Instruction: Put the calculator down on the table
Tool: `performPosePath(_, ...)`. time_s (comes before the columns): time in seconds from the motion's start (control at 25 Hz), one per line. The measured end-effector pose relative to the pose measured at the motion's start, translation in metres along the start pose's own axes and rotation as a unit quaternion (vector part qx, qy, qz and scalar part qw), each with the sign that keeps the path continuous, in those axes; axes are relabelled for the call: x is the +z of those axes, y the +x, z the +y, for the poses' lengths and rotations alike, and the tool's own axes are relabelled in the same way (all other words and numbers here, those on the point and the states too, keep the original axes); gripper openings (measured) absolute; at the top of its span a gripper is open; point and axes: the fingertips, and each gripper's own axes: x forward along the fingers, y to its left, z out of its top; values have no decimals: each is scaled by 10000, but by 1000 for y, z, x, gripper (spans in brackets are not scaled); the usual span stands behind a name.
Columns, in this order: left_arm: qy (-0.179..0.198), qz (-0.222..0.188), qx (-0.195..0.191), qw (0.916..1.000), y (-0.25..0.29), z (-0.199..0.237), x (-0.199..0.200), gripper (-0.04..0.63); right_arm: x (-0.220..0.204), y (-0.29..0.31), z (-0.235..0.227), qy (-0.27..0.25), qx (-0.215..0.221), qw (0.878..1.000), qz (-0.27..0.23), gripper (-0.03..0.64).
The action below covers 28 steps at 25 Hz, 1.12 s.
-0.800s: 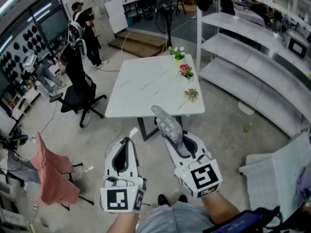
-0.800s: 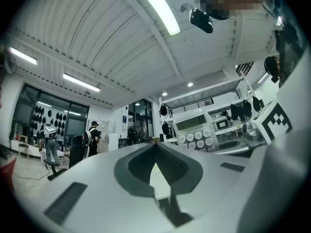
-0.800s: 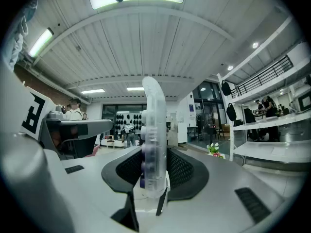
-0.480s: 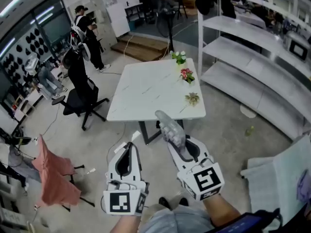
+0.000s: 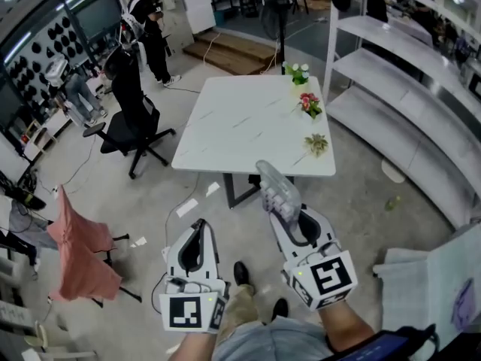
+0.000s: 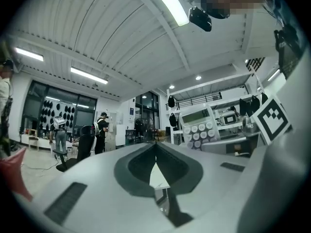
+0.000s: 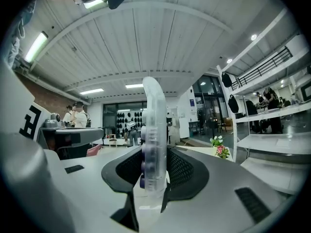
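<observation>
My right gripper (image 5: 290, 213) (image 7: 154, 154) is shut on a translucent calculator (image 5: 275, 187) (image 7: 154, 130), which stands on its long edge and sticks out forward, its far end level with the near edge of the white table (image 5: 240, 126). In the left gripper view the calculator (image 6: 201, 126) shows its display and round keys. The left gripper (image 5: 201, 226) (image 6: 155, 144) hangs beside it over the floor, its jaws closed to a point with nothing between them. Both grippers are short of the table.
Three small flower pots (image 5: 310, 104) line the table's right edge. A black office chair (image 5: 129, 120) stands to its left, a pink cloth (image 5: 75, 256) over a chair nearer me. Grey shelving (image 5: 406, 89) runs along the right. People stand at the far left.
I have stepped closer to the table, which now looks larger and shifted right. Both grippers keep their pose, and the calculator stays clamped in the right one.
</observation>
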Motion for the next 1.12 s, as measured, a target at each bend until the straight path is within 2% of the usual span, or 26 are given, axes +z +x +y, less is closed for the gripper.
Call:
performPosePath(0.28,-170,78,31,9998,53,64,-24,8,-17,82,6,62,114,9997,203,144)
performPosePath(0.48,-152,1,-48,9999,114,118,-22,8,-12,156,0,49,110,9997,215,144)
performPosePath(0.68,-76,-243,-190,9995,165,162,-2,8,6,217,-8,1,-61,9998,173,144)
performPosePath(0.92,16,-383,-391,9985,208,189,6,8,19,260,-22,-26,-302,9995,31,144)
performPosePath(1.12,-17,-225,-549,9982,232,197,-9,8,15,281,-33,38,-451,9990,49,144)
